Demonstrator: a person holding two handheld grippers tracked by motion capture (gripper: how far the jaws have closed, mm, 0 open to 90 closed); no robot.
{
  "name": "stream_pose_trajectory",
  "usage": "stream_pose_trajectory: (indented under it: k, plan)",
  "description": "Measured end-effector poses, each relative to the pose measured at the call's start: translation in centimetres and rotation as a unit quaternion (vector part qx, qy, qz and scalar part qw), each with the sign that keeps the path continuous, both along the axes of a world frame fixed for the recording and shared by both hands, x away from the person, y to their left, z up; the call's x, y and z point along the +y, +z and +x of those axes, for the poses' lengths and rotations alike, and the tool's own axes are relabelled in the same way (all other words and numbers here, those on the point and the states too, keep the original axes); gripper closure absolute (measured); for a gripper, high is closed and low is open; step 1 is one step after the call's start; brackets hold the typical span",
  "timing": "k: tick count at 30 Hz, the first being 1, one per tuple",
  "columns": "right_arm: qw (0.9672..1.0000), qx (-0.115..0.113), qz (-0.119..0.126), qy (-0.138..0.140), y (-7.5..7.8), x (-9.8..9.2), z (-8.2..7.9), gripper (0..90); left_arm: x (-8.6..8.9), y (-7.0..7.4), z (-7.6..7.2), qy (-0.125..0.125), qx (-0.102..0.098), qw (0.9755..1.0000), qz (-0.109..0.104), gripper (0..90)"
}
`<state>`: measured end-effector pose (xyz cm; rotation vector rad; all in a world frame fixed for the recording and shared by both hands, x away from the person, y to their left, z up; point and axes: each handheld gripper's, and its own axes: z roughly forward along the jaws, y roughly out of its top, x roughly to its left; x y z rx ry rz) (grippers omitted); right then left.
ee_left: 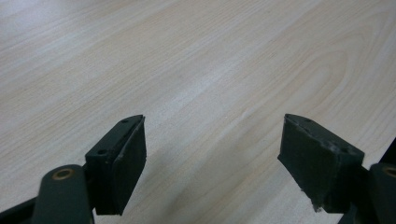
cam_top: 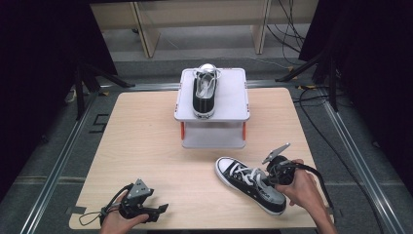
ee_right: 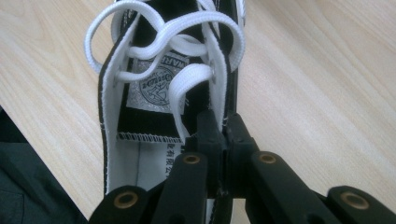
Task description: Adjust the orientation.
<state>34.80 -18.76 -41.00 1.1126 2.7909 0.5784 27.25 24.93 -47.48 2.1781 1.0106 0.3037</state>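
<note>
A black low-top sneaker [cam_top: 243,179] with white laces and a white toe cap lies on the wooden table [cam_top: 146,146] at the front right. My right gripper [cam_top: 271,180] is shut on that sneaker's side wall beside the opening. In the right gripper view the sneaker [ee_right: 154,88] sits close up, with the jaws of my right gripper [ee_right: 223,125] pressed together on its edge. A second matching sneaker [cam_top: 204,90] rests on the top of a white two-level stand [cam_top: 231,95] at the back middle. My left gripper [cam_top: 161,208] hovers at the front left, open [ee_left: 212,144] over bare wood.
The stand's lower shelf [cam_top: 214,136] is open toward me, between orange posts. Dark metal frame legs and cables [cam_top: 311,92] run along the floor beyond the table's right and left edges. Wooden furniture legs [cam_top: 146,29] stand behind.
</note>
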Motion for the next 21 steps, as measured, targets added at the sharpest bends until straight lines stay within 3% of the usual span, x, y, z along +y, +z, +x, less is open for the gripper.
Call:
stream_pose_trajectory:
  k: [4, 6, 9, 10, 12, 17, 18, 21]
  plan:
    - [0.9996, -0.017, 0.019, 0.014, 0.7, -0.1, 0.2, 75.4, -0.1, -0.1, 0.1, 0.007, 0.004, 0.9999, -0.008, 22.4]
    - [0.9995, -0.019, 0.024, 0.01, 1.2, 0.0, 0.2, 74.2, 0.0, -0.1, 0.1, 0.005, 0.004, 1.0, -0.005, 22.4]
    - [0.9988, -0.03, 0.018, 0.035, 1.5, 0.2, 0.7, 74.1, 0.0, -0.1, 0.2, 0.004, 0.002, 1.0, -0.001, 22.4]
    - [0.9991, -0.019, 0.015, 0.034, 1.4, 0.4, 0.7, 73.8, 0.1, -0.1, 0.2, 0.005, 0.002, 1.0, -0.001, 22.4]
    - [0.9986, -0.019, 0.009, 0.047, 1.1, 0.7, 1.1, 72.9, 0.1, -0.1, 0.2, 0.008, 0.004, 1.0, -0.002, 22.4]
    - [0.9989, -0.004, 0.001, 0.047, 0.5, 1.2, 1.8, 72.6, 0.1, -0.1, 0.2, 0.006, 0.003, 1.0, -0.002, 22.4]
    - [0.9981, -0.004, -0.003, 0.061, 0.3, 1.3, 2.1, 72.6, 0.1, -0.1, 0.2, 0.005, 0.002, 1.0, -0.002, 22.4]
    - [0.9977, 0.007, -0.013, 0.067, -0.2, 1.9, 2.5, 72.7, 0.1, -0.1, 0.2, 0.006, 0.003, 1.0, -0.006, 22.4]
